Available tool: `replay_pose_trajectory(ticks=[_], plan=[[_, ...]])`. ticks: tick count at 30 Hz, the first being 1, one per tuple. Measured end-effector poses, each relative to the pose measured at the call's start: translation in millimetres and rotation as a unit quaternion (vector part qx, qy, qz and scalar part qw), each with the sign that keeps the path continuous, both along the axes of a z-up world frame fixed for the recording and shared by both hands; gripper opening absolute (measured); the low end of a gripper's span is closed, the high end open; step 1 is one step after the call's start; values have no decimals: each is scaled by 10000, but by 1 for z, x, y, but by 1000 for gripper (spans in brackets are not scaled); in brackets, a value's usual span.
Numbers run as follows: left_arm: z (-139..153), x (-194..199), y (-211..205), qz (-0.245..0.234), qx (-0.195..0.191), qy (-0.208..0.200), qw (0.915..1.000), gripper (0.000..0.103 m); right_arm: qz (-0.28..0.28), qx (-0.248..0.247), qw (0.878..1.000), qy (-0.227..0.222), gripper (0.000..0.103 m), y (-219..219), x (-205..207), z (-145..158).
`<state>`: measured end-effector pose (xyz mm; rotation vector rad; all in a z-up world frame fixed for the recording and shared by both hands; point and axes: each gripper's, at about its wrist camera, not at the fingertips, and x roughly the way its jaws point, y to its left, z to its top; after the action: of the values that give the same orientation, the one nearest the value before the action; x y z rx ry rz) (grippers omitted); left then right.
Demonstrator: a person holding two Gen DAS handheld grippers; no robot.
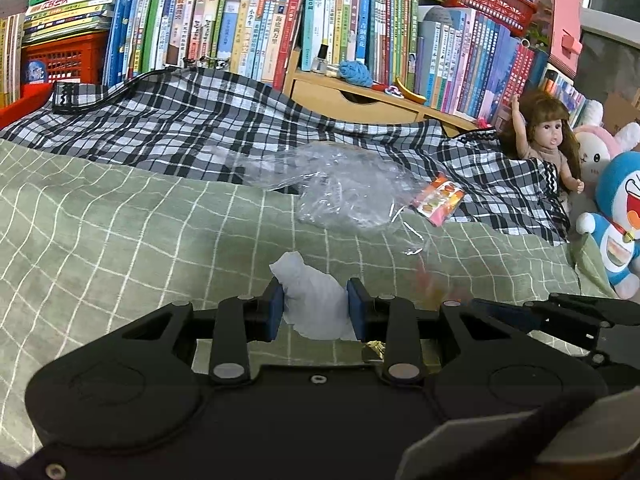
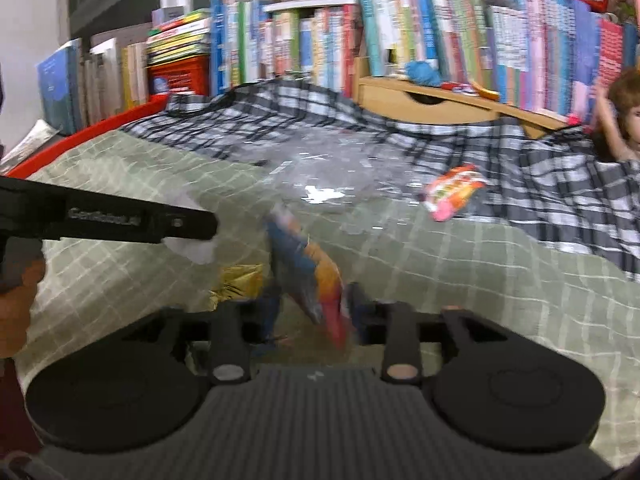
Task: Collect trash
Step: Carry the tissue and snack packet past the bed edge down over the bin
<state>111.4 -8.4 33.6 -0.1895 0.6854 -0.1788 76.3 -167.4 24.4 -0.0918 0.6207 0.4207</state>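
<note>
We hold the left tool clenched on a crumpled white tissue, its blue pads pressing the wad from both sides at the six o'clock edge of the left wrist view. Our right tool has its jaws spread, with a blurred colourful wrapper standing between them; the pads do not seem to press it, so we judge it released or dropping toward the green checked bedcover. A gold foil scrap lies at about nine o'clock of that wrapper, just beside it. Further up the bed, at twelve o'clock from the left tool, a clear plastic bag lies crumpled, and at two o'clock a small pink and orange snack packet rests by the plaid blanket. No bin shows in either view. The risks, as we see them: the wrapper may fall short of the bag mouth and land on the cover, since the film is limp and its opening is hard to make out; the light tissue may slip if we loosen our grip; and the two tools sit close enough to knock each other.
</note>
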Motion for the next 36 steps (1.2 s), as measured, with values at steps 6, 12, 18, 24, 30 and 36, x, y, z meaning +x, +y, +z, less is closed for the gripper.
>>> replay_pose_trajectory(ticks=[6,12,18,24,30,36], plan=[[-1,-4,12,39,-14,-28,10000,32,434,-399,9983,3,87,32,-3,-10],[-4,-7,19,38,-66,9,10000,32,85,-447,9989,139,72,41,7,-19],[-4,-11,20,21,-60,-12,10000,32,-39,-302,9995,-71,28,40,-1,-12],[-3,-23,17,-42,-62,-8,10000,32,-163,-185,9996,-165,19,34,-10,-2],[4,-45,13,-115,-47,-83,9999,32,-265,-66,9995,-179,17,26,-34,2],[8,-79,9,-245,-3,-116,9996,31,-361,132,9992,-112,17,13,-71,5]])
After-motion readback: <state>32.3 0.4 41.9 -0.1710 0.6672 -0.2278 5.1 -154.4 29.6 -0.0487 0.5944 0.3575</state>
